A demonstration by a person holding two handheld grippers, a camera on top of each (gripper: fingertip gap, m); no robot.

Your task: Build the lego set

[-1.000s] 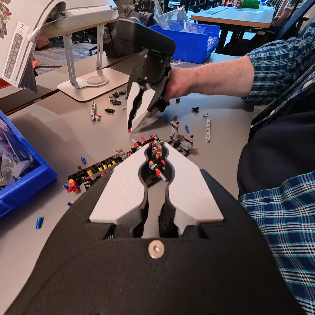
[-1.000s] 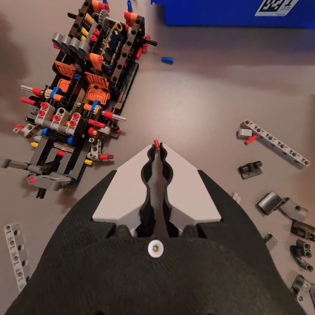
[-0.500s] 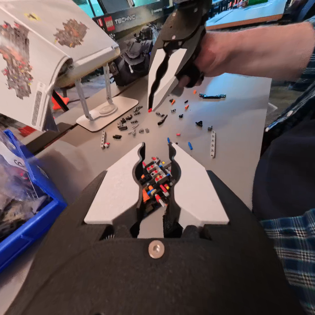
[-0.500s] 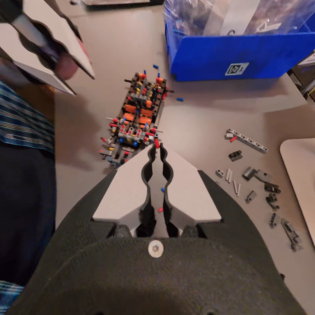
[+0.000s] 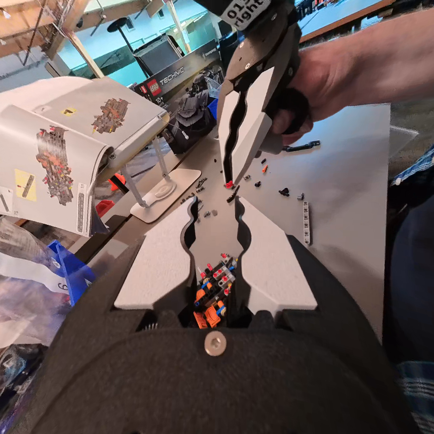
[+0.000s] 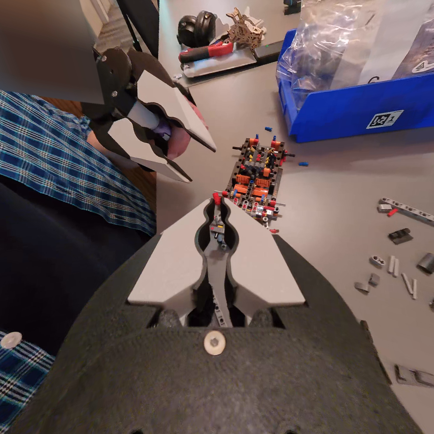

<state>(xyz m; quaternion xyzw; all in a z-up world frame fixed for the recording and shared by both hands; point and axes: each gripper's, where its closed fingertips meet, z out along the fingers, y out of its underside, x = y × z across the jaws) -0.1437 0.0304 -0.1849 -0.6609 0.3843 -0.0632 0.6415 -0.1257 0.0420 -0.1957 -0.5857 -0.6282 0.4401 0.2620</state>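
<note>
Item one: our right claw (image 6: 218,199), tips pinched on a small red pin (image 6: 216,196), raised over the desk (image 6: 328,199). Item two: our left claw (image 5: 215,202), fingers spread and empty, above the partly built lego model (image 6: 257,177) lying beside the blue bin (image 6: 352,112).

Black earmuffs (image 6: 196,27) and a wooden model (image 6: 244,28) lie together, well beyond.
</note>
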